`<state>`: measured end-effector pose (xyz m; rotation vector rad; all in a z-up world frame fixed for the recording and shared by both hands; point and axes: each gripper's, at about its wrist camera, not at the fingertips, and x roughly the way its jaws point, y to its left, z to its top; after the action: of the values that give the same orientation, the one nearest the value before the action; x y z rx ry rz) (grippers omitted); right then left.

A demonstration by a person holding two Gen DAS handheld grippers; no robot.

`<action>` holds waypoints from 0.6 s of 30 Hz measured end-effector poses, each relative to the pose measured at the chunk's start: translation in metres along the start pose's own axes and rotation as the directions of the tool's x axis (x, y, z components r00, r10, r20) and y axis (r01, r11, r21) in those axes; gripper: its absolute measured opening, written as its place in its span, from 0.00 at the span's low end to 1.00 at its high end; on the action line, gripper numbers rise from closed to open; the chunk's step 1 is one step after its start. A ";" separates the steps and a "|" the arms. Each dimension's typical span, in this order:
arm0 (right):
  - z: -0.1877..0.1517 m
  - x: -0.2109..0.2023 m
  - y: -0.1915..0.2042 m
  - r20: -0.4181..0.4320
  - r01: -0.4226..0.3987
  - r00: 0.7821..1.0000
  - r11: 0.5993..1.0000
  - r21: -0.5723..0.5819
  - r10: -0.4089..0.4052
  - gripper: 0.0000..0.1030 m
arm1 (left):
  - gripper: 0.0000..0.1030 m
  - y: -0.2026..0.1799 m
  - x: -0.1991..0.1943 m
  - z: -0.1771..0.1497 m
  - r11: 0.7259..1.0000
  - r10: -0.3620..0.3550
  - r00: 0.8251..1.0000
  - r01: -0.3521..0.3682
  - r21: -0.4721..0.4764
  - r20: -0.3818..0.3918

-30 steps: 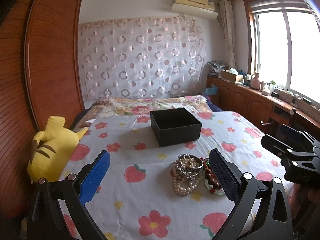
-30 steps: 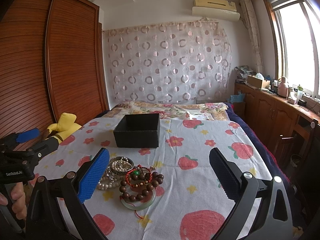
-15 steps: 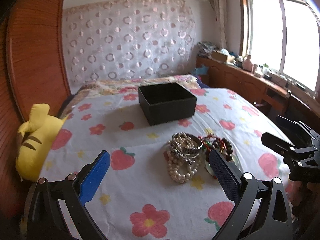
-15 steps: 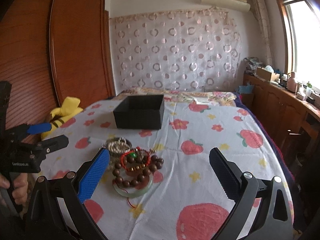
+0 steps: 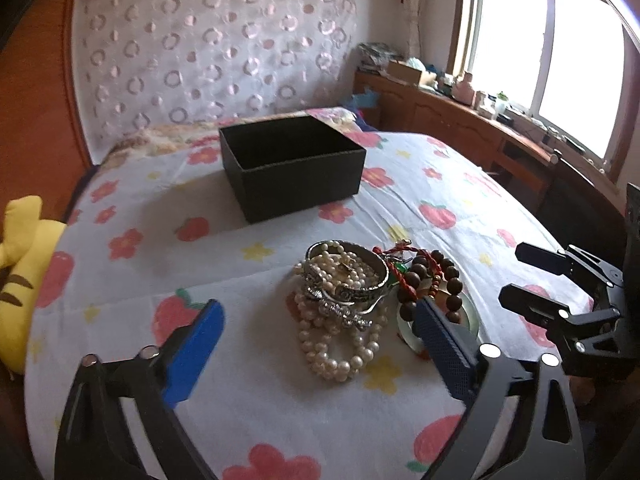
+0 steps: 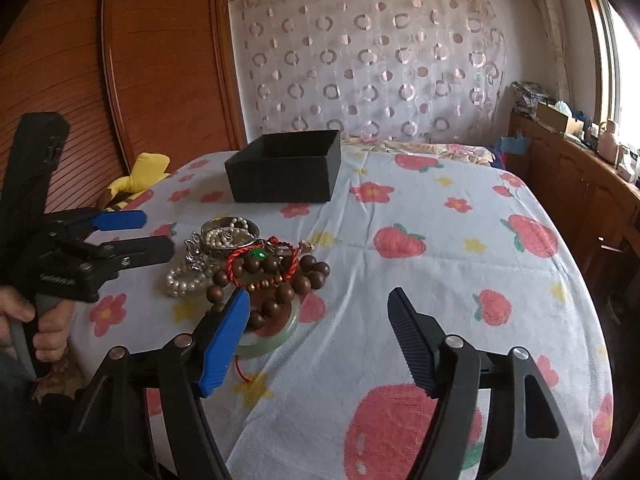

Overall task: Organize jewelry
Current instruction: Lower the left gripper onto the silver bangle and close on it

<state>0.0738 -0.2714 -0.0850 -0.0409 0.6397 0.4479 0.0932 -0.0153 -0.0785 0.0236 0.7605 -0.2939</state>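
A pile of jewelry lies on the flowered bedsheet: a white pearl strand (image 5: 340, 344) with silver bangles (image 5: 347, 276) on it, brown wooden beads (image 5: 434, 280), a red cord bracelet (image 6: 260, 258) and a pale green bangle (image 6: 276, 342). An open black box (image 5: 292, 168) stands behind the pile; it also shows in the right wrist view (image 6: 285, 172). My left gripper (image 5: 316, 340) is open, low over the pearls. My right gripper (image 6: 320, 324) is open, its left finger beside the green bangle.
A yellow plush toy (image 5: 20, 276) lies at the bed's left edge. A wooden wardrobe (image 6: 120, 80) stands on the left. A wooden counter with clutter (image 5: 480, 120) runs under the window on the right.
Both grippers have moved forward and down toward the jewelry pile, which now looks larger and closer. Both remain open.
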 end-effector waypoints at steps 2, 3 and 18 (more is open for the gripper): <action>0.000 -0.001 -0.002 0.001 0.002 1.000 1.000 0.002 -0.002 0.72 | 0.82 0.001 0.007 0.004 1.000 -0.022 1.000 0.022 -0.001 -0.019; 0.000 -0.001 -0.002 0.001 0.003 1.000 1.000 0.004 -0.003 0.72 | 0.81 0.002 0.012 0.006 1.000 -0.030 0.999 0.030 -0.003 -0.028; -0.001 0.005 0.001 -0.020 -0.008 1.000 1.000 -0.006 0.008 0.72 | 0.64 -0.007 0.057 0.023 0.994 -0.061 0.988 0.073 0.078 -0.140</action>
<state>0.0765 -0.2689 -0.0885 -0.0486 0.6579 0.4578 0.1460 -0.0398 -0.0998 0.0979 0.8863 -0.3911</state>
